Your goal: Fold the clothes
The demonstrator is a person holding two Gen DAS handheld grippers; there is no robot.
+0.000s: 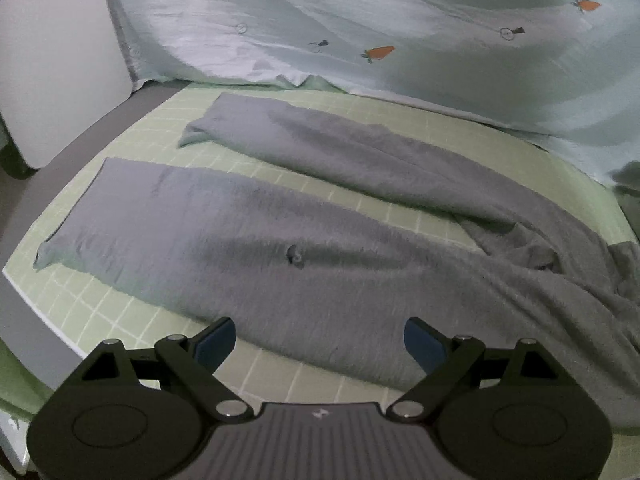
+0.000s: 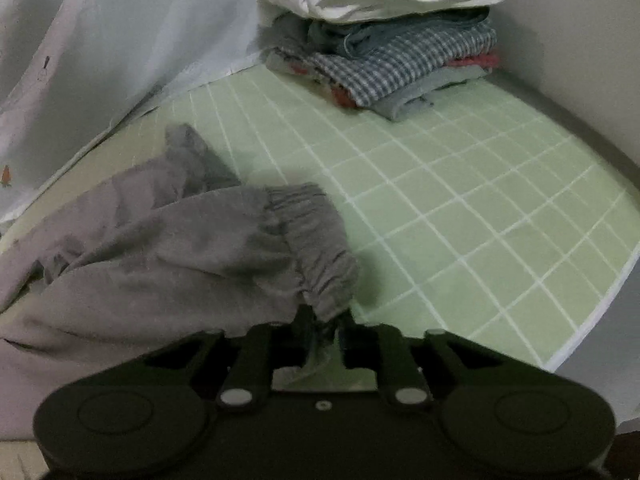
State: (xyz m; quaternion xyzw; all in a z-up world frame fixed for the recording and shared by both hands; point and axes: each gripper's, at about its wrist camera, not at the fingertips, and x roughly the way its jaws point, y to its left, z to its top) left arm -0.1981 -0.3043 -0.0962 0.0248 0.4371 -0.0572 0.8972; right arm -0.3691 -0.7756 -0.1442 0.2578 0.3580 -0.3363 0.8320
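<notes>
My left gripper [image 1: 316, 340] hangs with its jaws spread wide and nothing between them, its blue pads [image 1: 216, 342] just above the near edge of the trousers [image 1: 280, 248]. The trousers are grey and soft-looking, and they lie on the green grid mat [image 1: 340, 148] with the two legs stretched away to the left, parted by a strip of bare mat. The nearer leg runs right under my left fingers; the farther one lies closer to the sheet [image 1: 360, 20]. A small dark mark or hole shows about midway along the nearer leg. To the right the legs join in a rumpled bunch of cloth.

My right gripper [image 2: 324, 332] is closed on the waistband [image 2: 316, 240], pinching the gathered, elasticated edge between its jaws. From that grip the waistband rises in ruffles and the rest of the trousers [image 2: 152, 248] trails off to the left across the mat [image 2: 460, 208], creased and partly lifted. A second fold of grey cloth stands up behind it.

At the far end of the mat, in the right wrist view, sits a stack of folded clothes [image 2: 384, 44]: a white piece on top, blue-grey and checked pieces below, with a bit of red showing. The stack is well apart from the trousers. The pale sheet, printed with small carrots [image 1: 380, 53], hangs along the back of the mat in both views.
</notes>
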